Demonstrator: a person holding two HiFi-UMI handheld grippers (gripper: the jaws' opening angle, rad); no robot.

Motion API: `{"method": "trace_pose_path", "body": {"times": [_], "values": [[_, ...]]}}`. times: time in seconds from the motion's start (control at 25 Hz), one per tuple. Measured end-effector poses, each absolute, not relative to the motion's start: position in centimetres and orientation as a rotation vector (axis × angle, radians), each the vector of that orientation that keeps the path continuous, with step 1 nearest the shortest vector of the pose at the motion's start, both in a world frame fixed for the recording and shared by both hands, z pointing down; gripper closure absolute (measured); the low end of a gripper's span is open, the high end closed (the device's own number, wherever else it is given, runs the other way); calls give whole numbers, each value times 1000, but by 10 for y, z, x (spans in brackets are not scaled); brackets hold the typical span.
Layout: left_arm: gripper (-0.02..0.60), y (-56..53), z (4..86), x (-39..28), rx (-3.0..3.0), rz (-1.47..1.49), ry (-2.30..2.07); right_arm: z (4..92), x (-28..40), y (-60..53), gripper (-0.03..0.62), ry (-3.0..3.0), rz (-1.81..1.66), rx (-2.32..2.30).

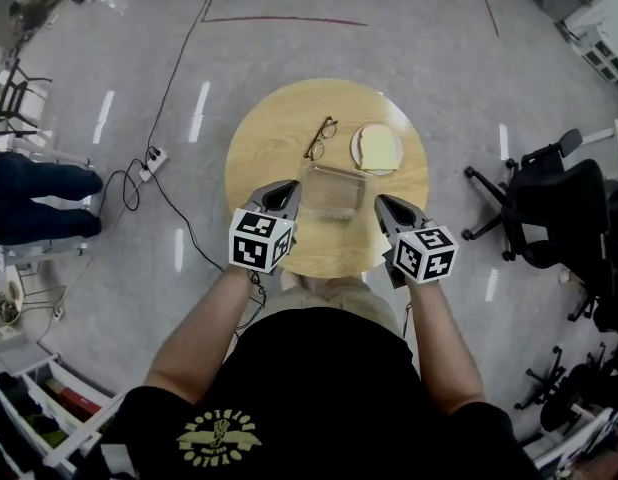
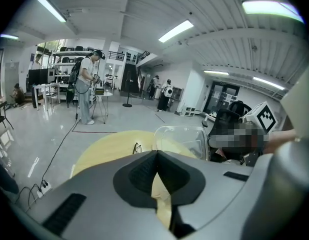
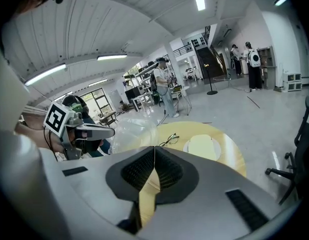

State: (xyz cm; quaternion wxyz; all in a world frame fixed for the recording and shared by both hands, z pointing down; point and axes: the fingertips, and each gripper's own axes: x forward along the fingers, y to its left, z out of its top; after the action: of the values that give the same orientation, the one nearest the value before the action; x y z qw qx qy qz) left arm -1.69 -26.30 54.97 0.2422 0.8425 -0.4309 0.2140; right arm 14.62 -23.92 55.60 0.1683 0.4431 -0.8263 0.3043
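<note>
A round wooden table stands on a grey polished floor. Over its near edge the left gripper and the right gripper hover side by side. Each has its jaws pressed together tip to tip with nothing between them. A clear plastic container sits on the table between the two grippers, just beyond their tips and touched by neither. Farther back lie a pair of eyeglasses and, beside them, a white plate carrying a pale slice. A black office chair stands off to the right.
</note>
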Motion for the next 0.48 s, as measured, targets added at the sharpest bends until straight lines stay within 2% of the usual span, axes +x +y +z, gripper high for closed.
{"method": "trace_pose_path", "body": {"times": [0.48], "values": [[565,-248,495,-24,2411,507,-1212,497,139,-226,577,-2407,694,1324]]}}
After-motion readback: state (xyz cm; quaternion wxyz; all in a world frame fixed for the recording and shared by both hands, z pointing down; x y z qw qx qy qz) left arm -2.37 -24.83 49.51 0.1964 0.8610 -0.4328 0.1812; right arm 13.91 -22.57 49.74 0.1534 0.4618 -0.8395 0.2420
